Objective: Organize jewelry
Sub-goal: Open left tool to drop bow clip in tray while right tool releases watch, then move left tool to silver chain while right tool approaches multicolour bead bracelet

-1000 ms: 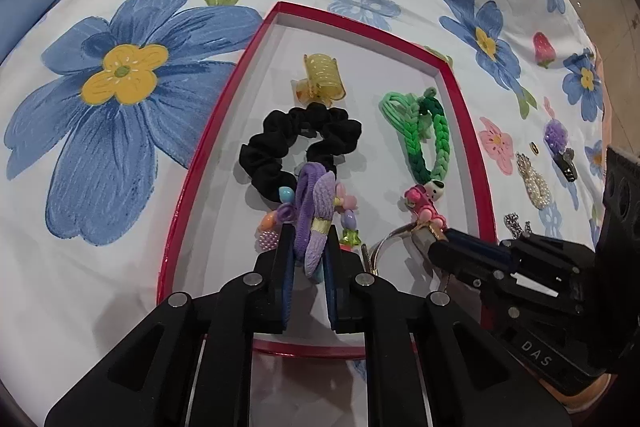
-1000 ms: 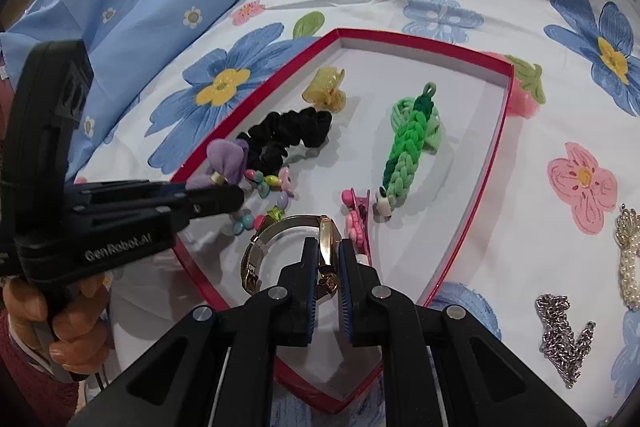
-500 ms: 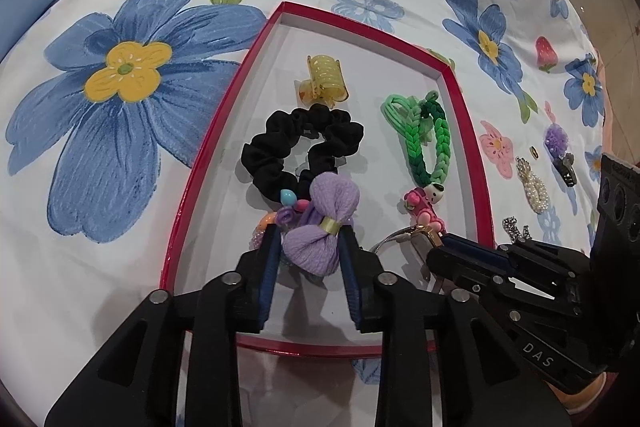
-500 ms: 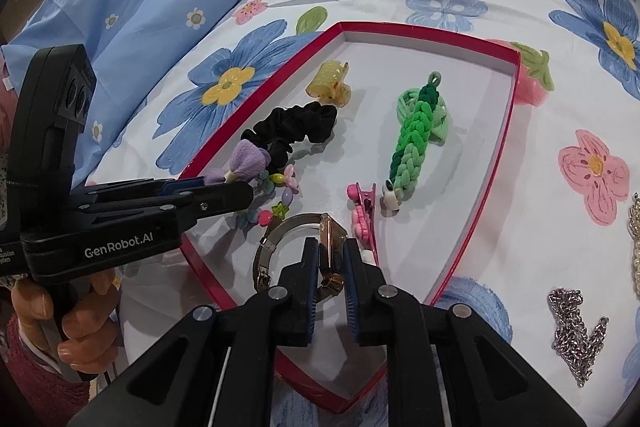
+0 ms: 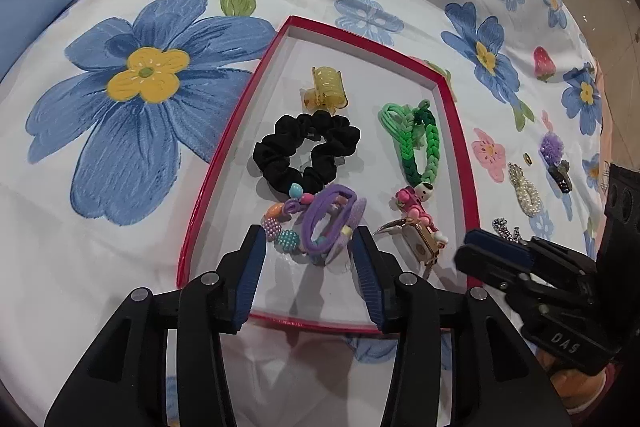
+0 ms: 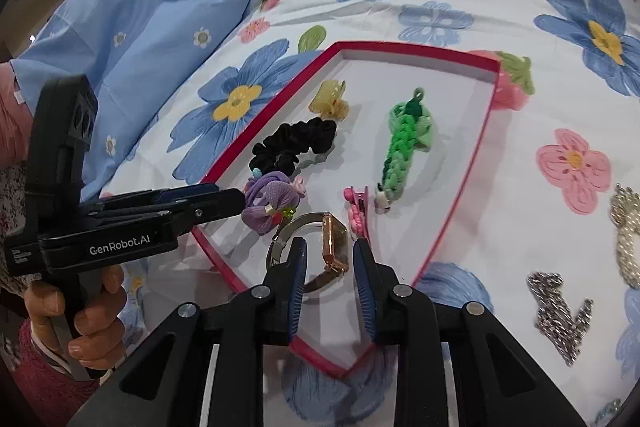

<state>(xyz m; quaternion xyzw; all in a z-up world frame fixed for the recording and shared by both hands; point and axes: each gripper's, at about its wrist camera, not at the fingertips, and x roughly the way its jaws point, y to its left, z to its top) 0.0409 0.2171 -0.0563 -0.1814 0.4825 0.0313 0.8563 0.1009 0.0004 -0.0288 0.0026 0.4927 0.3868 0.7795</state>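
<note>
A: Where is the watch (image 6: 334, 245)?

B: It lies inside the red tray (image 6: 456, 201), between the spread fingers of the right gripper (image 6: 330, 281), so nothing grips it.

A: And the purple bow hair tie (image 5: 330, 219)?

B: Also in the tray, beside the black scrunchie (image 5: 306, 147). The left gripper (image 5: 308, 267) is wide open around it, holding nothing.

A: What remains?

B: I think the silver chain (image 6: 560, 311) and pearl piece (image 6: 628, 235); they lie on the flowered bedsheet (image 6: 520, 7), outside the tray.

Purple bow hair tie (image 5: 332, 217) & gold watch (image 6: 334, 243), lying in red tray (image 5: 224, 147)
</note>
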